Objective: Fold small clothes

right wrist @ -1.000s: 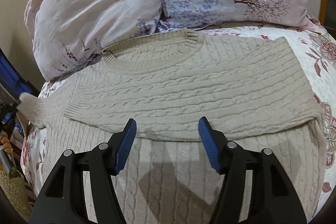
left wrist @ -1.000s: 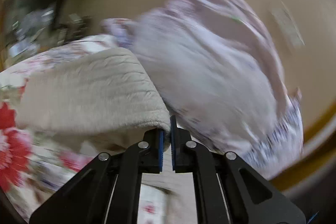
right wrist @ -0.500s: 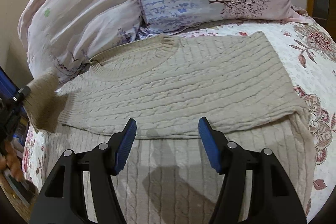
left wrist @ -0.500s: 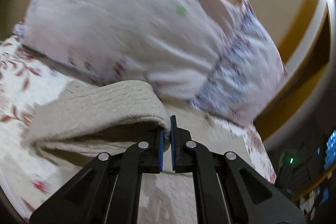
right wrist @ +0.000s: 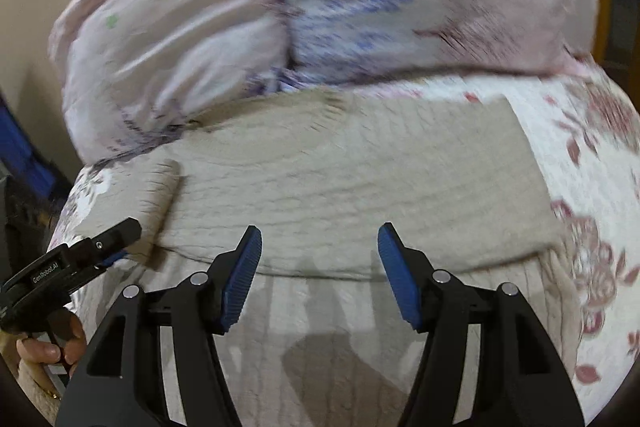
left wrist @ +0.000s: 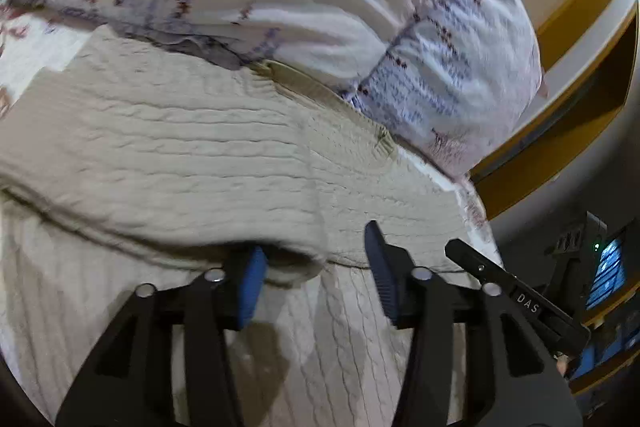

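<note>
A beige cable-knit sweater [right wrist: 360,179] lies across the floral bed cover [right wrist: 580,155], its upper part folded down over the body. In the left wrist view one sleeve [left wrist: 180,163] is laid across the sweater, and its cuff end sits between the pads of my left gripper [left wrist: 316,271]. Those jaws are opening and the pads stand clear of the cloth. The right wrist view shows that same left gripper [right wrist: 100,247] at the sweater's left edge beside the cuff [right wrist: 136,195]. My right gripper [right wrist: 320,267] hovers open above the fold edge, holding nothing.
Two pale floral pillows [right wrist: 280,7] press against the sweater's collar side. A yellow wooden frame [left wrist: 560,131] and a lit screen [left wrist: 604,275] lie beyond the bed's edge. A hand [right wrist: 48,347] grips the left tool at the lower left.
My left gripper carried the sleeve in over the sweater and its shut jaws have come apart, letting the cuff go. The right gripper stayed open and rose slightly.
</note>
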`<state>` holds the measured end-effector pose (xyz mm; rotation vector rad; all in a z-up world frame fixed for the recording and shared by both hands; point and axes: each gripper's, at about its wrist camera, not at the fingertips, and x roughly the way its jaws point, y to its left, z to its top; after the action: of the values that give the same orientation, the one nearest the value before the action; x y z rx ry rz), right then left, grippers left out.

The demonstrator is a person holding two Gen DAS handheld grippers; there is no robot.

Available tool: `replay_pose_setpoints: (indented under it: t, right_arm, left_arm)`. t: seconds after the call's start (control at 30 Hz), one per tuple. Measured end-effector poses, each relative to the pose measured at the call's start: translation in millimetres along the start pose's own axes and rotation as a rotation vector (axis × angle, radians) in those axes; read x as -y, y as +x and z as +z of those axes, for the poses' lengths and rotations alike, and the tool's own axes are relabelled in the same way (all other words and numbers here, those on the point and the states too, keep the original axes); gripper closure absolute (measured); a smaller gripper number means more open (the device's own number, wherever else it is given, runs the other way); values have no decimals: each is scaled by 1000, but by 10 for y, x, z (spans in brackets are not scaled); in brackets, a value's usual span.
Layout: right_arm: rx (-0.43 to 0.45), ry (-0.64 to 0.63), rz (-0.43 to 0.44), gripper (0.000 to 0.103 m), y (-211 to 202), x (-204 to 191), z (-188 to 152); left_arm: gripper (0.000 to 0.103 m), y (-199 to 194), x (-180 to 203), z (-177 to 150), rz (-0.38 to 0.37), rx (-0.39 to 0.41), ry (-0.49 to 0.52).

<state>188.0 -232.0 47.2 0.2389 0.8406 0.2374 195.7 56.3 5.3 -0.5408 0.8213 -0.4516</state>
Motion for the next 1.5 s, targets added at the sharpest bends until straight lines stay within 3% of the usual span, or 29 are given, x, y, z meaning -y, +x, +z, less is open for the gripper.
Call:
replay_pose_setpoints:
  t: [0.2, 0.33, 0.5, 0.67, 0.7, 0.77, 0.83, 1.0, 1.13, 1.27, 1.4, 1.5]
  right_arm:
    - [12, -259, 203, 58, 47, -704, 70]
    - [-16, -484, 279, 66, 230, -1317, -31]
    - [-12, -711, 261, 66, 432, -1860, -199]
    - [-29, -860, 149, 67, 681, -2031, -390]
    - [-29, -858, 135, 71, 714, -2029, -412]
    - [-29, -822, 140, 92, 738, -1991, -402]
    - [-23, -745, 164, 94, 708, -1906, -321]
    - [36, -510, 180, 95, 479, -1510, -37]
    - [73, -234, 135, 95, 271, -877, 132]
    - [22, 47, 134, 96, 218, -216, 106]
    - [-90, 76, 73, 95, 210, 37, -68]
    - [-18, 35, 3, 89, -18, 74, -37]
  left_arm:
    - [51, -433, -480, 64, 30, 73, -145]
    - [51, -667, -822, 141, 64, 131, -246]
    - [51, -753, -1024, 174, 58, 132, -301]
    - [52, -738, -1049, 172, 51, 126, -308]
    - [51, -733, -1045, 175, 50, 125, -309]
    - [51, -731, -1047, 176, 49, 123, -308]
    - [51, -727, -1040, 175, 50, 123, -308]
    - [46, -713, -1012, 169, 55, 125, -296]
    - [43, -686, -956, 174, 77, 121, -267]
    - [42, -617, -866, 176, 90, 94, -219]
    - [38, -545, -765, 161, 138, 74, -153]
    - [37, -539, -768, 155, 139, 69, -151]
